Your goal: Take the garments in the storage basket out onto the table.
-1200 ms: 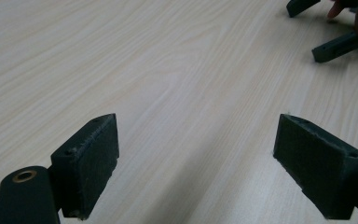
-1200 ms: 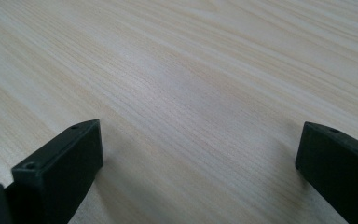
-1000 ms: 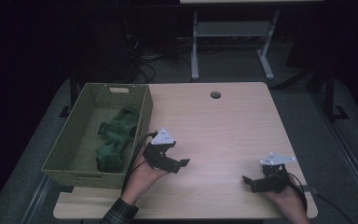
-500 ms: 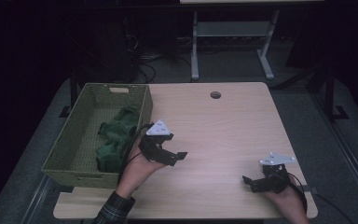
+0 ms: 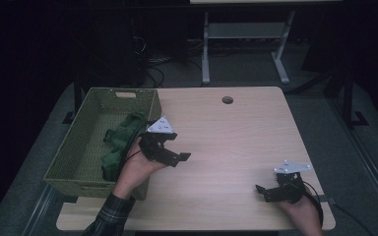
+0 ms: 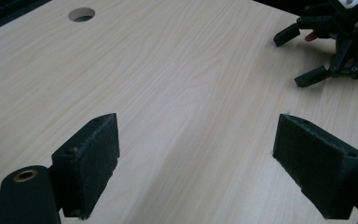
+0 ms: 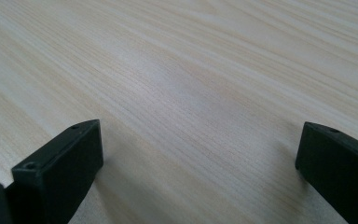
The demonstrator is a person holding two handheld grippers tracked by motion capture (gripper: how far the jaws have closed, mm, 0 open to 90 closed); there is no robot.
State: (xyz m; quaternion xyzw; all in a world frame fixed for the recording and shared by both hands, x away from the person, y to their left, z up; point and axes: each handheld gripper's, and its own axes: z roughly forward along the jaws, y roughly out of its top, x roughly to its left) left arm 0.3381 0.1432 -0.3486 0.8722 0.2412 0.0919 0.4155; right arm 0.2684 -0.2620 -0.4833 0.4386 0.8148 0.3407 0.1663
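Overhead, left gripper [image 5: 176, 156] spread and empty just beside the basket [image 5: 86, 135] at the desk's [image 5: 236, 142] left edge, green cloth [image 5: 120, 140] inside, folds unclear, right gripper [image 5: 266, 192] spread near the front-right corner, its own view bare wood.

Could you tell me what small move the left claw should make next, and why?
Probably swing the left claw left and down into the basket toward the green cloth. Its jaws stand wide open with nothing between them and it points out over bare table, while the cloth lies just beside it, behind the basket's wall. The right claw rests open at the near right edge.
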